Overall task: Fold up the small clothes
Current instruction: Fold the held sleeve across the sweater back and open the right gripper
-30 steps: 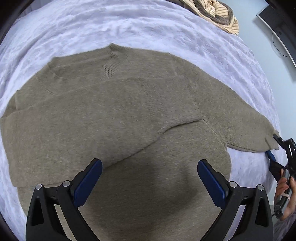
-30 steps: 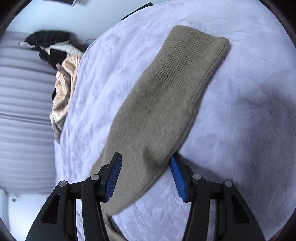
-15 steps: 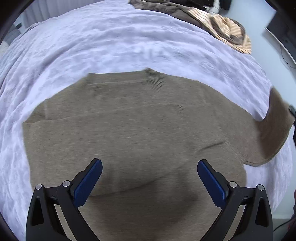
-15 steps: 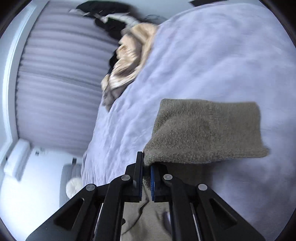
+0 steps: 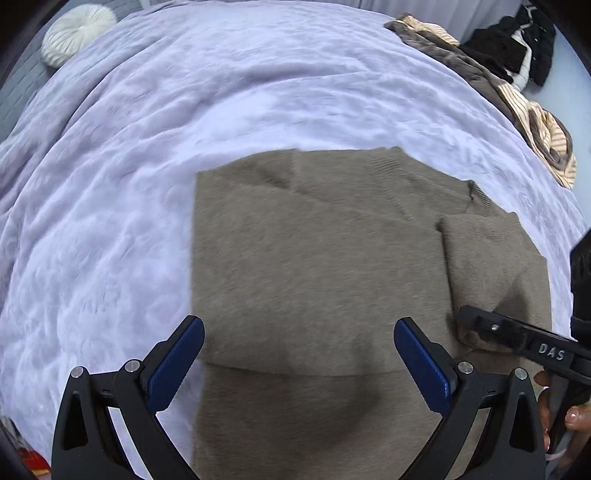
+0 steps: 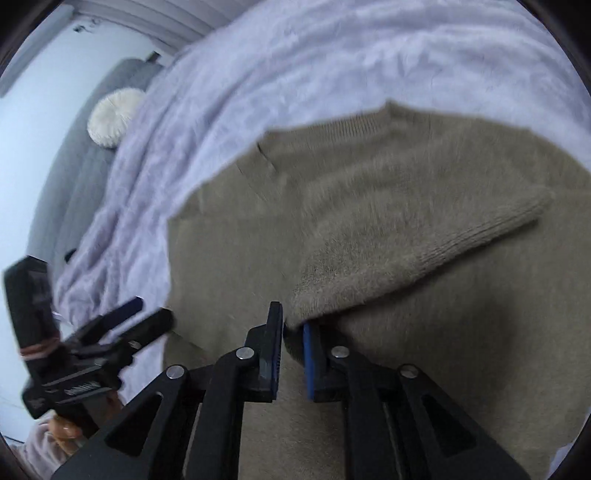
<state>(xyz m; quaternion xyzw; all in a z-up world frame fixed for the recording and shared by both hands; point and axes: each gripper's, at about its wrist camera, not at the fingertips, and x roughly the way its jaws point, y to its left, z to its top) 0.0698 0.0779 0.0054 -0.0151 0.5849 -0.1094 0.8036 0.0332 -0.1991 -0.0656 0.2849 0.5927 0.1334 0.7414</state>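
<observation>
Across the bed (image 5: pixel 155 155) lies a fluffy pale-lilac blanket, and on it, spread flat, the olive-brown knitted sweater (image 5: pixel 314 266), with both sleeves brought in over the body. At the bed's far edge sits a heap of other clothes (image 5: pixel 532 122), striped beige and brown, with black garments (image 5: pixel 517 48) beyond against a pale wall. A round cream cushion (image 5: pixel 74 33) rests on a grey upholstered headboard (image 6: pixel 70 173) at the bed's other end, and a strip of ribbed white wall shows above it. On the black arm of the right hand-held gripper (image 6: pixel 291 325) the white letters "DAS" can be read in the left wrist view. Its jaws have just been opening a little; they stand narrowly apart, with the folded sleeve (image 6: pixel 406 251) edge between the blue pads, and pressure on it cannot be told. The left hand-held gripper (image 5: pixel 299 343) hangs wide open above the sweater's body, holding nothing. Fingers (image 5: pixel 576 417) with pale nails wrap the right handle.
</observation>
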